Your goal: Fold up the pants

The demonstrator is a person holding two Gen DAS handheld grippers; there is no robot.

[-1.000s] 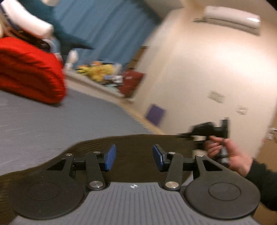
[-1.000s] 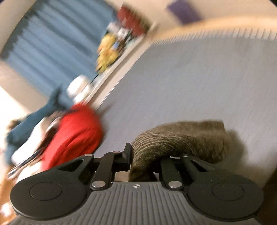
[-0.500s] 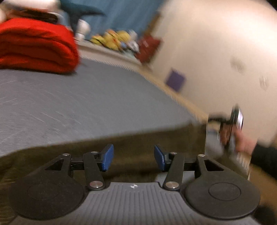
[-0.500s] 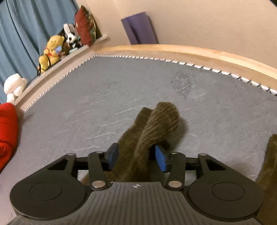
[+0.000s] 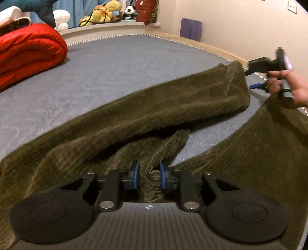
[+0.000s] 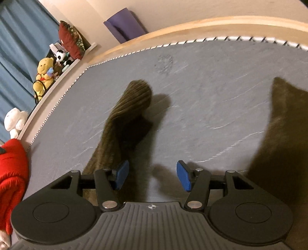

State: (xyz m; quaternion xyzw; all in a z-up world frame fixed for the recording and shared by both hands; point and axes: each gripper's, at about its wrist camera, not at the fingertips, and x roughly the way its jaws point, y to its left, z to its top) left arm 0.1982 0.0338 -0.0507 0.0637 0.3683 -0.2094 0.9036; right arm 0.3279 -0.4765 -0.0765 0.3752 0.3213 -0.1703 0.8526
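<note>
Olive-brown corduroy pants (image 5: 154, 107) lie across the grey mattress (image 5: 107, 63). One leg stretches from lower left to upper right, the other spreads at the right (image 5: 259, 153). My left gripper (image 5: 148, 176) is shut on a bunched fold of the pants at the near edge. The right gripper (image 5: 256, 67), held in a hand, shows at the far end of the upper leg. In the right wrist view my right gripper (image 6: 151, 176) is open and empty, with one leg end (image 6: 130, 103) just left of it and more cloth (image 6: 284, 125) at the right.
A rolled red quilt (image 5: 27, 52) lies at the mattress's far left. A sill with stuffed toys (image 5: 104, 11) and a red cushion runs along the back. A wooden bed frame (image 6: 173, 32) edges the mattress, with a purple mat (image 6: 125, 25) against the wall.
My left gripper, open before, has closed on a fold of the pants. My right gripper has let go of the leg end it held and now stands open above the mattress.
</note>
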